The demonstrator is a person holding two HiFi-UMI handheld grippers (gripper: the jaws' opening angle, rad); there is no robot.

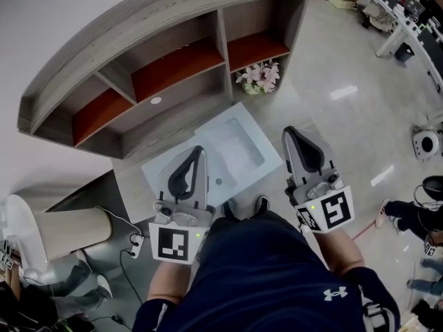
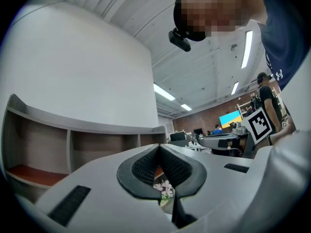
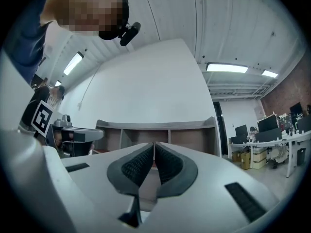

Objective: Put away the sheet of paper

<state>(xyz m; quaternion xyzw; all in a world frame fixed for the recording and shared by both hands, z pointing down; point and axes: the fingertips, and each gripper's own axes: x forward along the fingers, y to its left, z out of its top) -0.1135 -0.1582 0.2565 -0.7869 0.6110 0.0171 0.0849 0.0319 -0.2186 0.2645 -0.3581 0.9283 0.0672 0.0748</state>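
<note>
Both jaws shut above paper (image 1: 239, 147)

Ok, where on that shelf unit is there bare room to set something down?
The three red-floored bays look bare: left cubby, middle cubby, right cubby. The bay under the right cubby is crowded with flowers. The grey shelf below the middle cubby carries only a small white disc.
</note>
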